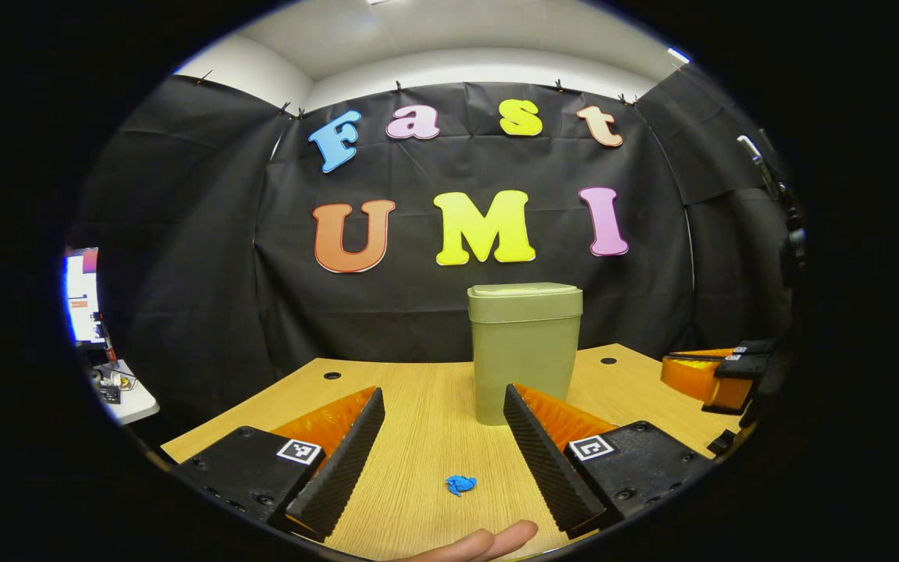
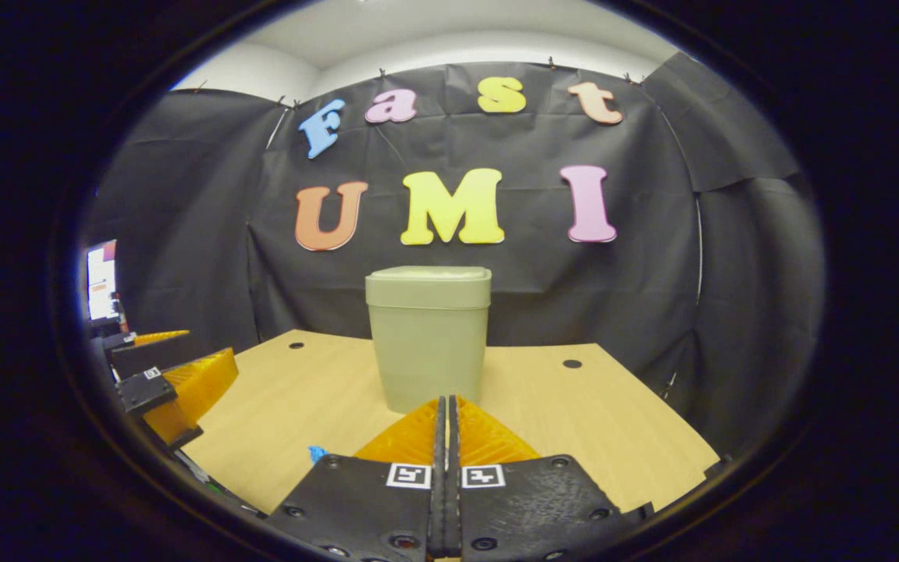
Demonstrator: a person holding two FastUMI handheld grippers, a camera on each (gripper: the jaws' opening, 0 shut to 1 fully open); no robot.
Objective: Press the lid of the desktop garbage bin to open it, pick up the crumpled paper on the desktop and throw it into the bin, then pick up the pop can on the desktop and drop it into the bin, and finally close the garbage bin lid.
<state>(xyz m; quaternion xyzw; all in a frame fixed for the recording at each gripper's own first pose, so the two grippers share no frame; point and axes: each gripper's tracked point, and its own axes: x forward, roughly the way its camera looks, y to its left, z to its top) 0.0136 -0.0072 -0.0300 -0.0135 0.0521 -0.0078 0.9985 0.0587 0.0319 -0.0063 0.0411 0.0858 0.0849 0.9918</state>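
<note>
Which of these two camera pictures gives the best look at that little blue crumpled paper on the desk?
The left gripper view: the crumpled paper lies in full sight on the wooden desk, between that gripper's open jaws. In the right gripper view only a blue sliver peeks out beside the gripper's black body.

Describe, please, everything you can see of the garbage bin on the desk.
The garbage bin is a tall, olive-green container with rounded corners, seemingly matte plastic. Its body narrows slightly toward the base, and a wider lid caps it, lying flat and closed. It stands upright on the wooden desk, toward the back, before the black cloth wall. Nothing touches it except the desk. The crumpled blue paper lies apart, nearer the camera.
</note>
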